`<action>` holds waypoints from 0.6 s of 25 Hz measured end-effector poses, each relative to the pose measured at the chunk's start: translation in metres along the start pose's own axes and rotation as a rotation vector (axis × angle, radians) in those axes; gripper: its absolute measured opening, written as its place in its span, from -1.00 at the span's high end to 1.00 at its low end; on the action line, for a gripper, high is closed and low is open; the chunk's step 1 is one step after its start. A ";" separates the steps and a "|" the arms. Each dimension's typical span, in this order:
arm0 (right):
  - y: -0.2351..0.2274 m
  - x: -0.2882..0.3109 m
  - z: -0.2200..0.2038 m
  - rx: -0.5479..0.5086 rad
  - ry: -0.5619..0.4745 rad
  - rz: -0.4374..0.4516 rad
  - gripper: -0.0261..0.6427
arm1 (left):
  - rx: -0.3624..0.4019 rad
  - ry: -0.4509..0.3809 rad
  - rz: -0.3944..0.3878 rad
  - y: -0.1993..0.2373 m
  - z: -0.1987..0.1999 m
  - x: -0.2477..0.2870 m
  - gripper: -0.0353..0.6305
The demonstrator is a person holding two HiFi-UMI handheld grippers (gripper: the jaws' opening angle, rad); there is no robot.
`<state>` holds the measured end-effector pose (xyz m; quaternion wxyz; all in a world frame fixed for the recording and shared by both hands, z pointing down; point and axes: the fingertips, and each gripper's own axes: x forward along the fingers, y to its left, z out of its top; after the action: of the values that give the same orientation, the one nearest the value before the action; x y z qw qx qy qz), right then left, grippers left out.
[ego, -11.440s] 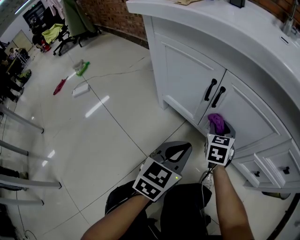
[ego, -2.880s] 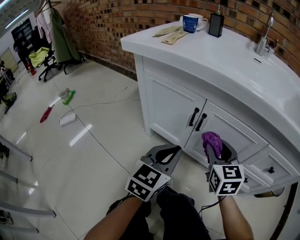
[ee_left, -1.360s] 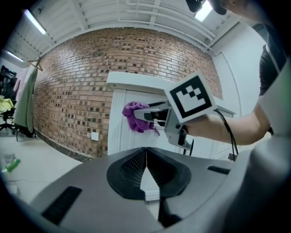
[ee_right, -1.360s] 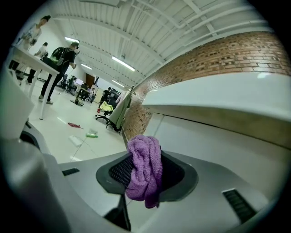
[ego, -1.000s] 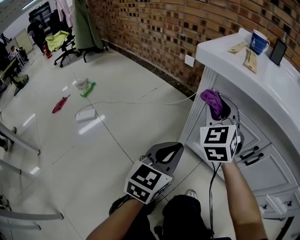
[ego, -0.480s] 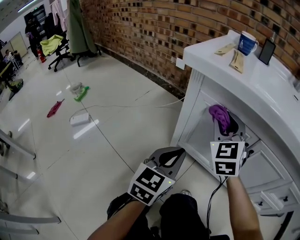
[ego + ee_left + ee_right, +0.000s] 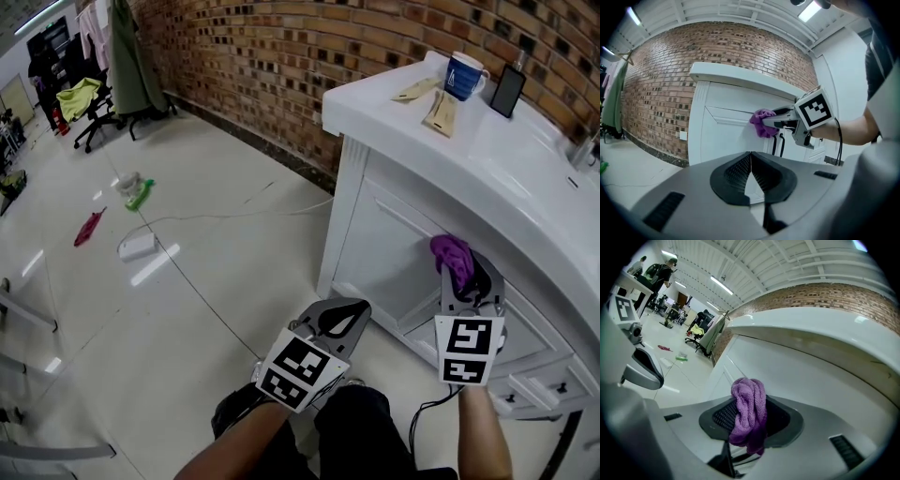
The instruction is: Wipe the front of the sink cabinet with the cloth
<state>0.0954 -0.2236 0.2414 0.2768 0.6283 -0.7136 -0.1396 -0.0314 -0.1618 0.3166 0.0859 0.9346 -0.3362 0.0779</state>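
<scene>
At cabinet front (image 7: 389,246) — cloth (image 7: 452,254) (pointing forward)

Open lab/office hall w/ brick wall (image 7: 262,66), office chair (image 7: 86,117), sink cabinet (image 7: 384,244).

The cloth (image 7: 749,408) was a purple terry weave, looped and fuzzy, matt against the ribbed black pads (image 7: 723,417) and smooth grey plastic shell of the right gripper (image 7: 466,274). The cabinet front (image 7: 375,239) looked smoothly painted white with a soft sheen, and its countertop (image 7: 506,155) was glossier. The floor tiles (image 7: 187,309) were polished and reflective, the brick wall (image 7: 281,56) rough and matt.
</scene>
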 end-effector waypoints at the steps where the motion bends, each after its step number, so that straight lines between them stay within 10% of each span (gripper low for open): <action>1: -0.005 -0.004 -0.004 0.001 0.008 -0.007 0.50 | 0.000 0.001 -0.007 -0.003 0.000 0.004 0.88; 15: -0.044 -0.052 -0.029 -0.045 0.054 -0.069 0.50 | 0.000 0.023 -0.067 -0.025 -0.004 0.032 0.88</action>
<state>0.1508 -0.1763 0.2292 0.3051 0.6497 -0.6804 -0.1480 0.0090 -0.1613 0.3247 0.0921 0.9445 -0.3036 0.0856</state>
